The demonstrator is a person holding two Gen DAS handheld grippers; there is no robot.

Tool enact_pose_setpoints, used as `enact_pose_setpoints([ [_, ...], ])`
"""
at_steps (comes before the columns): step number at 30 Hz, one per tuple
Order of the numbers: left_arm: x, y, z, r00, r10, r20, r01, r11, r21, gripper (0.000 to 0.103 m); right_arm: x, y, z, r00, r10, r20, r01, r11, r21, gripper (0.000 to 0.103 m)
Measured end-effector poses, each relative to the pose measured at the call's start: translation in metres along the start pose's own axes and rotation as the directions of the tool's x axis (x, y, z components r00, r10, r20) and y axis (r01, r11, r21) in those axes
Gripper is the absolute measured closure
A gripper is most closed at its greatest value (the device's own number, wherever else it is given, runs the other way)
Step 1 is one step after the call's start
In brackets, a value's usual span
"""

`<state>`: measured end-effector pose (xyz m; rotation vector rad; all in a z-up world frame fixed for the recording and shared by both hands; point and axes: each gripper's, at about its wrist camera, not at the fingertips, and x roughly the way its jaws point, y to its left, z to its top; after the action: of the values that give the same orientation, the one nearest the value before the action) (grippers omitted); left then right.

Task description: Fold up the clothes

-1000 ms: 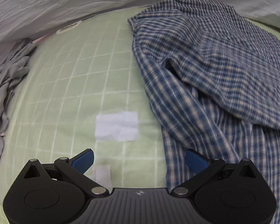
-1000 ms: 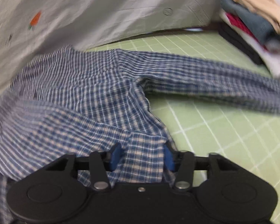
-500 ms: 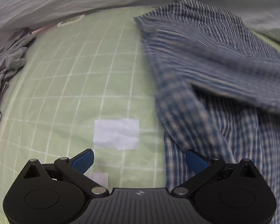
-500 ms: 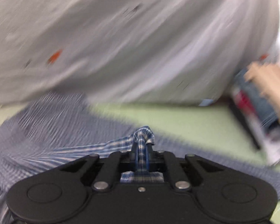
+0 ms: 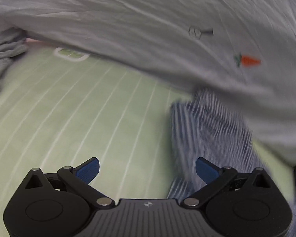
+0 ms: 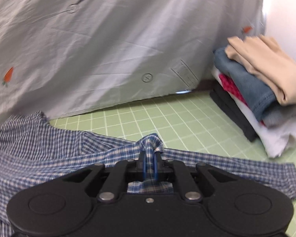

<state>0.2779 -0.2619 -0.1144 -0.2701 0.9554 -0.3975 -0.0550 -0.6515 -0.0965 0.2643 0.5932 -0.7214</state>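
Observation:
A blue and white checked shirt (image 6: 49,148) lies spread on the green grid mat (image 6: 177,118). My right gripper (image 6: 149,163) is shut on a bunched fold of it, and the cloth pokes up between the blue pads. One sleeve runs off to the right across the mat. In the left wrist view the same shirt (image 5: 209,130) shows blurred at the right, its edge passing just inside the right finger. My left gripper (image 5: 147,169) stands open over the mat (image 5: 79,118), with nothing pinched between its fingers.
A grey sheet with small carrot prints (image 6: 108,49) hangs along the back of the mat. A stack of folded clothes (image 6: 262,90) sits at the right. A crumpled grey garment (image 5: 4,55) lies at the far left in the left wrist view.
My right gripper closed on the shirt fold and lifted it. The left gripper swung fast across the mat, so the shirt slid to the right of its view and the white patch is gone.

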Motion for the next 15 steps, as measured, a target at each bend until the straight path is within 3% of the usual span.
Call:
enact_pose_setpoints([
  [5,0.056,-0.011,0.034,0.994,-0.073,-0.085,0.072,0.997,-0.011,0.007,0.012,-0.011,0.005,1.0,0.012,-0.019,-0.011,0.999,0.041,0.095],
  [8,0.08,-0.014,0.043,0.988,-0.075,-0.133,0.074,0.997,-0.012,0.023,0.016,-0.015,0.011,1.0,0.008,-0.018,-0.007,0.999,0.054,0.095],
  [11,0.093,-0.013,0.046,0.986,-0.103,-0.128,0.097,0.994,-0.051,0.049,0.021,-0.018,0.017,1.0,0.004,-0.012,-0.003,0.998,0.065,0.095],
  [12,0.096,-0.012,0.048,0.983,-0.128,-0.135,0.12,0.99,-0.068,0.085,0.022,-0.02,0.019,1.0,0.005,-0.01,-0.004,0.997,0.071,0.095],
  [13,0.098,-0.011,0.049,0.977,-0.155,-0.145,0.144,0.986,-0.086,0.1,0.023,-0.022,0.022,1.0,0.007,-0.007,-0.007,0.997,0.077,0.095],
  [15,0.093,-0.016,0.053,0.979,-0.174,-0.106,0.166,0.983,-0.08,0.101,0.024,-0.024,0.027,1.0,0.013,0.0,-0.013,0.996,0.087,0.095],
])
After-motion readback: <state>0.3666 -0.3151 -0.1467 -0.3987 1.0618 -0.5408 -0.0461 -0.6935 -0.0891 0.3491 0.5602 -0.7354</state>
